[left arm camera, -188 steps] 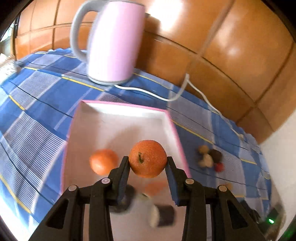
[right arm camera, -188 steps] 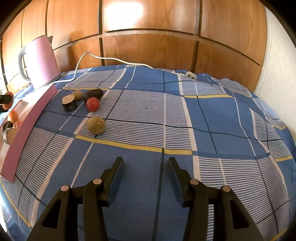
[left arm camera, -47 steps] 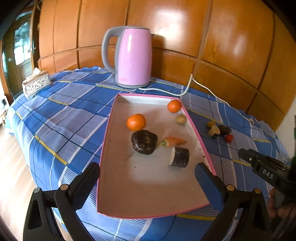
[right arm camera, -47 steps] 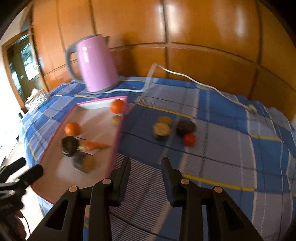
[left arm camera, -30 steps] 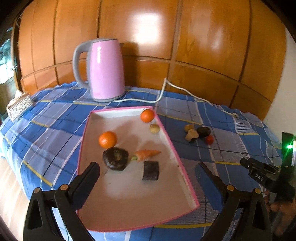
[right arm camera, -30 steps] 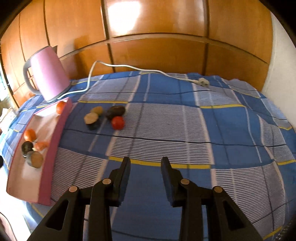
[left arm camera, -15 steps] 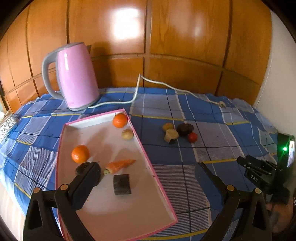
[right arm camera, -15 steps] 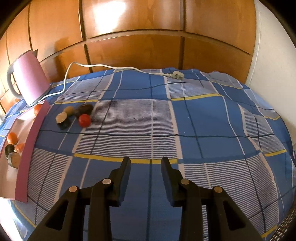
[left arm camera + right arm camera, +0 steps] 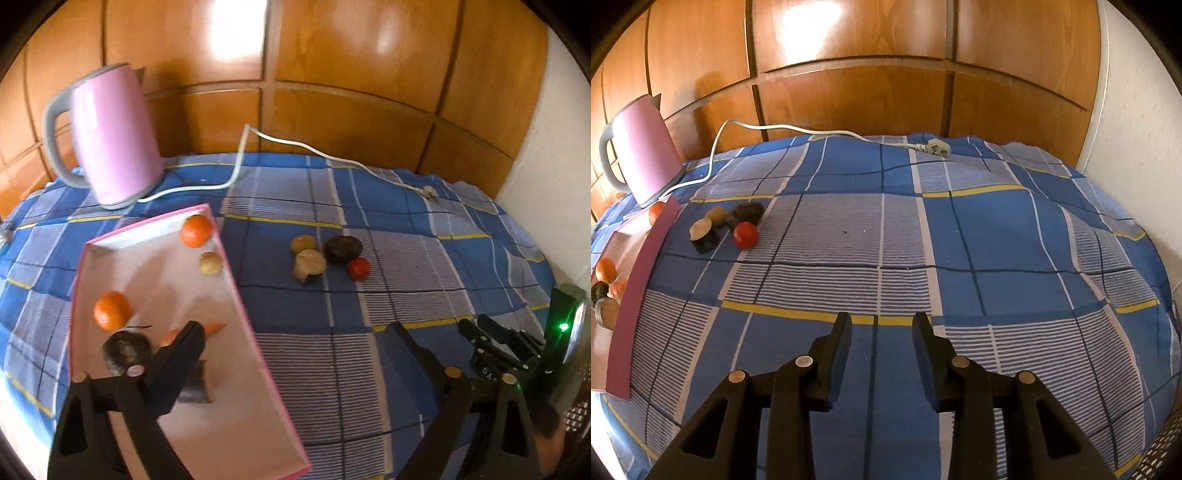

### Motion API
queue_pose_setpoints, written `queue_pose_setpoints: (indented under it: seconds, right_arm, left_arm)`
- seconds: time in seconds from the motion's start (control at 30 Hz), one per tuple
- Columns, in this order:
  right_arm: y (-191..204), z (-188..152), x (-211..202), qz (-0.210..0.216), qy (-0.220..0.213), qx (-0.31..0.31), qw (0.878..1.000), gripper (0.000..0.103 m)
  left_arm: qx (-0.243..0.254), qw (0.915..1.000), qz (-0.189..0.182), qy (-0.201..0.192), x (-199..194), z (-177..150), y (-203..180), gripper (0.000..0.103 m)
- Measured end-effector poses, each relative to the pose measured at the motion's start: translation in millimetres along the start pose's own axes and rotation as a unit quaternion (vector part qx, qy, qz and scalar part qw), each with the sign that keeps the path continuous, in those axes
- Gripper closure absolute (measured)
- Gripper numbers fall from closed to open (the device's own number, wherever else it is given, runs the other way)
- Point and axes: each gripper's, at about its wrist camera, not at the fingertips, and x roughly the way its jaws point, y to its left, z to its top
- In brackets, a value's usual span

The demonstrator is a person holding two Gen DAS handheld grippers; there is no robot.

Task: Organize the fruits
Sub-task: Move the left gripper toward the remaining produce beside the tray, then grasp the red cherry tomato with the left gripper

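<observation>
Fruits still loose, a red tomato (image 9: 358, 268) among them, cluster at centre frame beyond the left gripper (image 9: 293, 341), whose empty jaws have just been closing slightly yet gape wide. Lower left, its finger overlaps the pink tray (image 9: 236, 291) holding two oranges (image 9: 196, 230). The right gripper (image 9: 881, 332) hangs part-open, empty, above the blue checked cloth (image 9: 997, 258).

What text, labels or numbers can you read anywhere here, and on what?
White lettering on the black right gripper: too blurred to read.
Pink electric kettle, pink-rimmed white tray, blue checked cloth: no text visible.
</observation>
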Motion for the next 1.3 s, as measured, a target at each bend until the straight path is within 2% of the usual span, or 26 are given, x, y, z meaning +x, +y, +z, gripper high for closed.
queue_pose_setpoints:
  seconds: [0.2,0.47,0.53,0.73,0.87,1.03,1.2,1.27,1.3]
  right_arm:
    - [-2.6,-2.1,2.8,0.0,0.002,-0.001,1.0,0.069]
    - [-7.4,-8.9,10.0,0.0,0.009,-0.001,1.0,0.069]
    - [-7.7,-9.0,9.9,0.0,0.009,-0.002,1.0,0.069]
    - [-8.9,-10.4,11.6,0.002,0.002,-0.006,1.0,0.067]
    - [-10.6,-11.0,12.0,0.007,-0.002,-0.004,1.0,0.066]
    - [-10.9,-12.0,12.5,0.01,-0.008,-0.005,1.0,0.066]
    - [-11.8,-13.2,12.0,0.014,-0.011,-0.006,1.0,0.065]
    - [-12.1,-13.7,11.9,0.014,-0.013,-0.005,1.0,0.065]
    - [-12.3,-13.8,11.7,0.015,-0.014,-0.005,1.0,0.065]
  left_arm:
    - [0.015,0.9985,-0.042,0.03,24.9,8.6,-24.5,0.025]
    - [0.016,0.9963,-0.06,0.06,61.3,24.3,-45.4,0.041]
    - [0.015,0.9958,-0.062,0.066,69.5,27.9,-49.7,0.042]
    - [0.018,0.9954,-0.052,0.078,92.4,34.8,-59.0,0.048]
    - [0.014,0.9948,-0.044,0.091,110.1,39.2,-62.8,0.058]
    - [0.004,0.9939,-0.029,0.106,131.0,43.7,-68.7,0.063]
    - [0.014,0.9943,-0.008,0.106,145.9,48.5,-78.6,0.064]
    - [0.011,0.9944,0.006,0.105,151.8,48.7,-77.4,0.077]
    - [0.011,0.9948,0.009,0.101,153.0,48.6,-76.5,0.077]
